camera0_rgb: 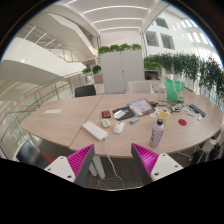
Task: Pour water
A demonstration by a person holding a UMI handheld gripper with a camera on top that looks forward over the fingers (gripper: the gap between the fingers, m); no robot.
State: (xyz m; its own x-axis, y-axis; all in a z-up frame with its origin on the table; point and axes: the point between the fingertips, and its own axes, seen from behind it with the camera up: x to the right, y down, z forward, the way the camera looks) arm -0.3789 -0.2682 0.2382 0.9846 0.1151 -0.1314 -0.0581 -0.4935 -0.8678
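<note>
While your gripper (pixel 113 160) hangs above the near edge of the counter (pixel 60 125), its fingers stand wide apart with nothing between them, the magenta pads (pixel 80 160) facing each other across open space. Through that gap, at about 12 o'clock and just ahead of the fingers, you see a small bottle (pixel 157 133) with a pale body and a reddish cap standing upright on the counter, a little toward 1 o'clock from the right finger's tip. Near it, toward 11 o'clock, lies a white keyboard (pixel 96 130), with a white mouse-like object (pixel 119 127) just beside it. Farther along at 12 o'clock an open laptop (pixel 139 107) sits among scattered papers and small items you cannot make out. Out toward 2 o'clock a green container (pixel 175 92) stands upright near the counter's far side, and a small red round object (pixel 182 121) lies on the wood closer to you. Whether any of these holds water you cannot tell. At 7 o'clock, below the counter's edge, a dark chair (pixel 28 152) shows. Beyond the counter, at 12 o'clock, a white cabinet (pixel 120 72) carries green plants (pixel 120 47) on top, and more foliage fills the 2 o'clock side. At 10 o'clock white balcony railings (pixel 35 60) rise under a ceiling with long strip lights (pixel 115 10).
</note>
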